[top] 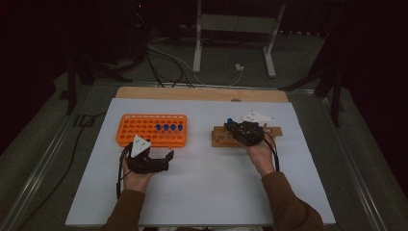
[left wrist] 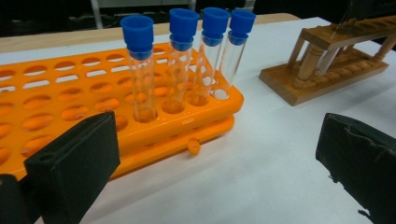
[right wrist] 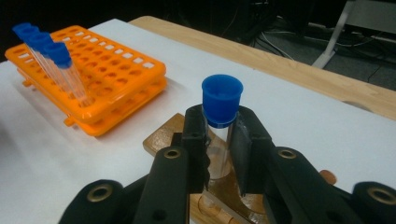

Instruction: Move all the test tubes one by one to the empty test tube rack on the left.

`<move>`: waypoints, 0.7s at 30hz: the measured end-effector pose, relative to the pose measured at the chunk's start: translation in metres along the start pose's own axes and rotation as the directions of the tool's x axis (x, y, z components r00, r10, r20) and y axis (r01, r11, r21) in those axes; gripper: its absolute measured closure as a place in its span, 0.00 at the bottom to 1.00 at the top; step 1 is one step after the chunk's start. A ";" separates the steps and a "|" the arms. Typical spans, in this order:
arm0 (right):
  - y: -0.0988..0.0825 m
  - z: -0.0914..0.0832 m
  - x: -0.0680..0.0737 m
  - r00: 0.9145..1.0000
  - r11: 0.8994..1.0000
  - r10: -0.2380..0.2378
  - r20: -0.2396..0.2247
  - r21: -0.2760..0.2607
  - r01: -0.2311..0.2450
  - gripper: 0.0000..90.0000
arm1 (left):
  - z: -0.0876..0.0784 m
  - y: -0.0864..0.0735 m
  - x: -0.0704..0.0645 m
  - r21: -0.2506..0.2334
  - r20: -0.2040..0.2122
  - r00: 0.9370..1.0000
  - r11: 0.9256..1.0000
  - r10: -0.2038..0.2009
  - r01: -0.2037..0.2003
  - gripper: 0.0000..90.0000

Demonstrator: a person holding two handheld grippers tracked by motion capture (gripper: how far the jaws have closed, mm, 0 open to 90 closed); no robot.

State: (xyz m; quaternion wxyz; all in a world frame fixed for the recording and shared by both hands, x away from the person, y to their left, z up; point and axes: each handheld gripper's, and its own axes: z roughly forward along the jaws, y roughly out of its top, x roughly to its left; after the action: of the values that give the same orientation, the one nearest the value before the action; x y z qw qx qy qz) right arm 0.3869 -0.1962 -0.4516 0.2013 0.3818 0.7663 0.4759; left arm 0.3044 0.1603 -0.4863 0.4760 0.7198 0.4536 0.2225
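Note:
My right gripper (right wrist: 219,149) is shut on a clear test tube with a blue cap (right wrist: 222,98), held upright over the wooden rack (right wrist: 161,135). From above, that gripper (top: 236,127) sits over the wooden rack (top: 220,140), and the blue cap (top: 231,121) shows at its tip. Several blue-capped tubes (left wrist: 140,70) stand in a row in the orange rack (left wrist: 56,102). My left gripper (left wrist: 215,158) is open with nothing between its pads; it rests on the white surface just in front of the orange rack (top: 139,129).
A white sheet (top: 202,192) covers the wooden table (top: 202,93). The wooden rack (left wrist: 327,70) lies to the right of the orange one. Cables and a metal stand (top: 231,29) lie on the dark floor beyond the table's far edge.

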 end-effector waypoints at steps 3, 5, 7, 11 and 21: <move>0.004 -0.004 -0.001 1.000 1.000 0.009 0.000 -0.008 -0.009 0.85 | 0.000 0.001 0.000 -0.002 0.003 1.000 1.000 -0.005 0.005 0.01; 0.006 -0.007 -0.001 1.000 1.000 0.014 -0.001 -0.010 -0.014 0.85 | 0.000 0.001 0.000 -0.003 0.005 1.000 1.000 -0.009 0.009 0.01; 0.009 -0.009 -0.001 1.000 1.000 0.013 -0.002 -0.011 -0.013 0.85 | 0.000 0.001 0.001 -0.006 0.004 1.000 1.000 -0.015 0.015 0.01; 0.018 -0.014 0.000 1.000 1.000 0.008 -0.007 -0.021 -0.008 0.85 | 0.000 0.004 0.001 -0.009 0.007 0.999 0.999 -0.034 0.034 0.01; 0.034 -0.026 0.001 1.000 0.999 0.004 -0.016 -0.044 -0.005 0.85 | 0.000 0.023 -0.010 -0.024 0.037 0.999 0.999 0.022 -0.021 0.01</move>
State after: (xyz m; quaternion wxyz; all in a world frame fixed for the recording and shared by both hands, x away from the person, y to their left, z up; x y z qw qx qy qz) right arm 0.3825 -0.2019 -0.4099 0.2027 0.3752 0.7562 0.4962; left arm 0.3094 0.1484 -0.4646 0.4904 0.7231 0.4342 0.2193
